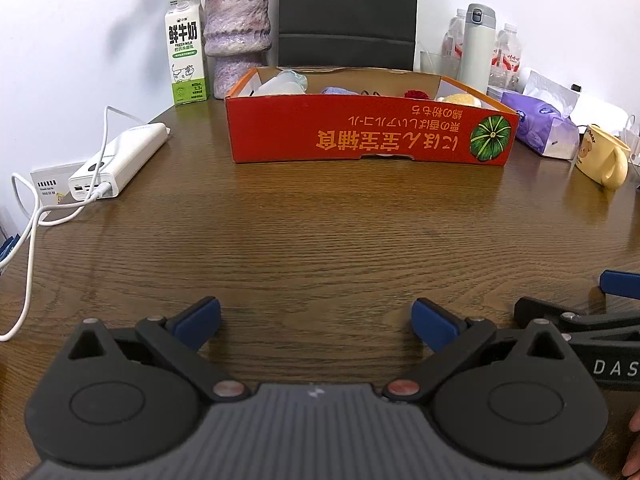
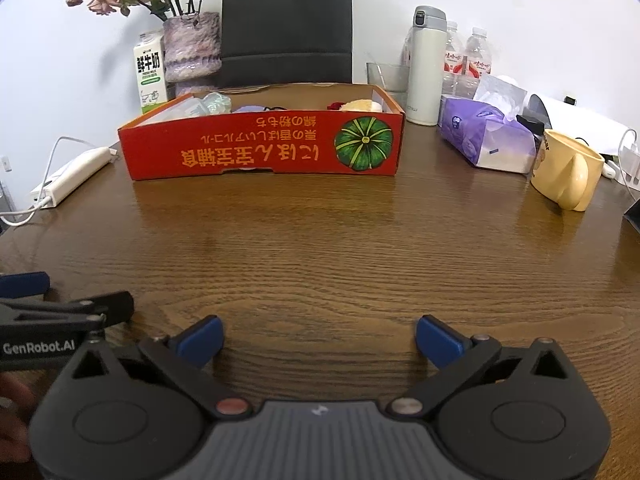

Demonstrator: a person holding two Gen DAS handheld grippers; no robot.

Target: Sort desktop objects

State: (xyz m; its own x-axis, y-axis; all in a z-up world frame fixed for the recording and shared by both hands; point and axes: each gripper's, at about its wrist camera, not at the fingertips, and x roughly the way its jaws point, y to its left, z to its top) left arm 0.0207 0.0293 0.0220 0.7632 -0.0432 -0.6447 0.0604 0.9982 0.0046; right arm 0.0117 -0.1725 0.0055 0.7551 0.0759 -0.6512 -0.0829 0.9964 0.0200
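Observation:
A shallow red cardboard box (image 1: 368, 132) (image 2: 260, 148) with a pumpkin picture stands at the far middle of the brown wooden table (image 1: 320, 232). Inside it lie several small items: pale plastic pieces, a purple cloth, a red thing and a yellow one. My left gripper (image 1: 316, 324) hovers open over the near table with nothing between its blue pads. My right gripper (image 2: 319, 340) is open too, empty, beside the left one. Each gripper shows at the edge of the other's view.
A white power bank (image 1: 120, 160) with cable lies at the left. A milk carton (image 1: 186, 52), a purple vase (image 1: 236, 32) and a black chair back (image 1: 348, 12) stand behind the box. A tissue pack (image 2: 484, 136), a white flask (image 2: 426, 68), water bottles and a yellow mug (image 2: 568, 168) are at the right.

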